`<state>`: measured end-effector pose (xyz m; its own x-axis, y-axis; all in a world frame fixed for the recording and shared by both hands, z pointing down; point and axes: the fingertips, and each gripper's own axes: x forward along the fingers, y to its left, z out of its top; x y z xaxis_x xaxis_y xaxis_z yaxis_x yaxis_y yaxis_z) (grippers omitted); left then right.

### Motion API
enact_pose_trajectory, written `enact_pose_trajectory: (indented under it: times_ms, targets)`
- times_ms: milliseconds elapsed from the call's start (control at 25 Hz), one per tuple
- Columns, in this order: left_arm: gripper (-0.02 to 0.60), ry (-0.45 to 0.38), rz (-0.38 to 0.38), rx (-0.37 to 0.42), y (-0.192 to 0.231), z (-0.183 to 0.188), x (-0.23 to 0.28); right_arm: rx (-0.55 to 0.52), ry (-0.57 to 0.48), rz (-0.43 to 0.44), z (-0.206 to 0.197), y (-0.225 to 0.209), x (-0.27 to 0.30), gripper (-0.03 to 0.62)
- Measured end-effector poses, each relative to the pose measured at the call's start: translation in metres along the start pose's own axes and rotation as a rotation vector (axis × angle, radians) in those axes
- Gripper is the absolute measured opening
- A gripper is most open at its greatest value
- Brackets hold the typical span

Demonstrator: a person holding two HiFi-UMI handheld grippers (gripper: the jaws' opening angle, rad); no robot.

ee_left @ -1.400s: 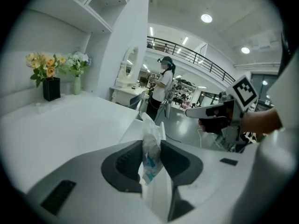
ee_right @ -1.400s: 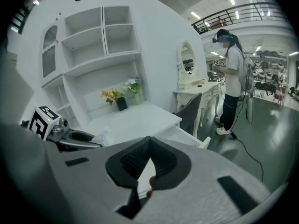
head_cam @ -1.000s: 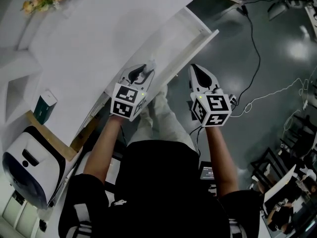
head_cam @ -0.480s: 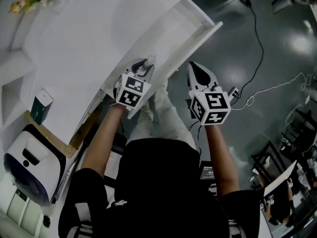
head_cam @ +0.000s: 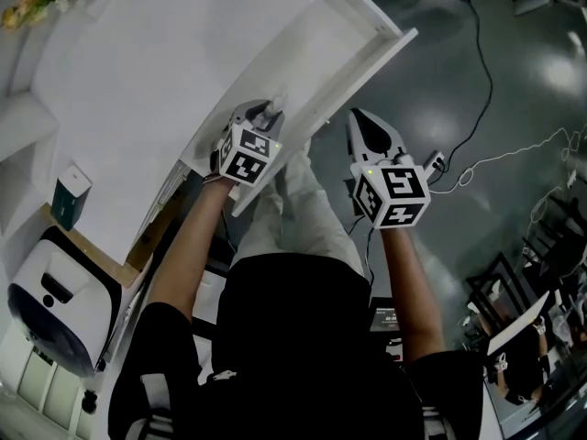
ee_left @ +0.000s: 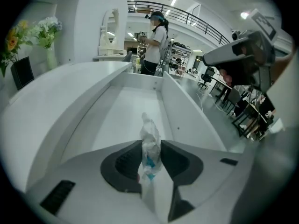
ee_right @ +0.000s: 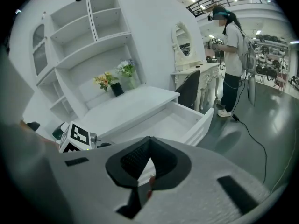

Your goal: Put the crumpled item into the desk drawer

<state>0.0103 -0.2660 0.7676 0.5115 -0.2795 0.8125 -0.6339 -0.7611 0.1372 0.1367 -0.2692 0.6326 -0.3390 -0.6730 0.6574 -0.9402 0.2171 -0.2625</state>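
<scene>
Pinching crumpled item (ee_left: pixel 150 130): left gripper (ee_left: pixel 150 143) | right gripper (ee_right: pixel 149 143): jaws together | drawer (ee_left: pixel 185 109) open | flowers (ee_left: pixel 12 39) nearby

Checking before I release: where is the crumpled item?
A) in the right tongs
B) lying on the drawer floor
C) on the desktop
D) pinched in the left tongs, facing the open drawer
D: the left tongs pinch the crumpled item, with the open drawer straight ahead of them.

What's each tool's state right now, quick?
Left tool: closed on the crumpled item, over the open drawer.
Right tool: closed, nothing between its jaws.
</scene>
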Motion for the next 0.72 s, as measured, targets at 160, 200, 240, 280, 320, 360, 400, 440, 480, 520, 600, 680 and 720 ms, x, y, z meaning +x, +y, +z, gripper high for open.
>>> enact_pose_trajectory:
  times_ms: [160,200,240,280,320,360,400,440,480,520,600,680,720]
  targets:
    - [0.117,0.010,0.004,-0.030,0.003,-0.005,0.009,0.008,0.003,-0.005,-0.005,-0.004,0.002,-0.005]
    - [0.117,0.011,0.004,-0.035,0.003,-0.006,0.010,0.011,0.007,-0.003,-0.007,-0.004,0.003,-0.005]
    - [0.118,0.013,0.003,-0.039,0.003,-0.007,0.012,0.013,0.011,-0.002,-0.009,-0.005,0.004,-0.005]
    - [0.118,0.015,0.000,-0.043,0.003,-0.008,0.014,0.015,0.016,-0.001,-0.011,-0.006,0.005,-0.005]
    - [0.120,0.015,-0.004,-0.045,0.003,-0.009,0.016,0.016,0.020,-0.001,-0.013,-0.006,0.006,-0.005]
    - [0.120,0.015,-0.008,-0.046,0.003,-0.009,0.017,0.017,0.023,-0.001,-0.014,-0.007,0.006,-0.005]
    - [0.121,0.016,-0.012,-0.046,0.003,-0.008,0.018,0.018,0.026,-0.001,-0.015,-0.007,0.007,-0.005]
    - [0.123,0.016,-0.015,-0.046,0.003,-0.008,0.019,0.019,0.030,0.000,-0.016,-0.007,0.008,-0.005]
    - [0.123,0.017,-0.017,-0.045,0.002,-0.007,0.019,0.019,0.033,0.001,-0.017,-0.008,0.008,-0.005]
    - [0.124,0.018,-0.020,-0.043,0.001,-0.007,0.020,0.019,0.036,0.001,-0.018,-0.008,0.008,-0.005]
    - [0.124,0.019,-0.028,-0.038,-0.001,-0.006,0.022,0.019,0.039,0.002,-0.020,-0.008,0.008,-0.005]
    - [0.124,0.018,-0.035,-0.044,-0.001,-0.007,0.025,0.019,0.040,0.001,-0.021,-0.009,0.009,-0.005]
    - [0.126,0.018,-0.038,-0.051,-0.002,-0.007,0.026,0.019,0.041,0.001,-0.021,-0.010,0.010,-0.005]
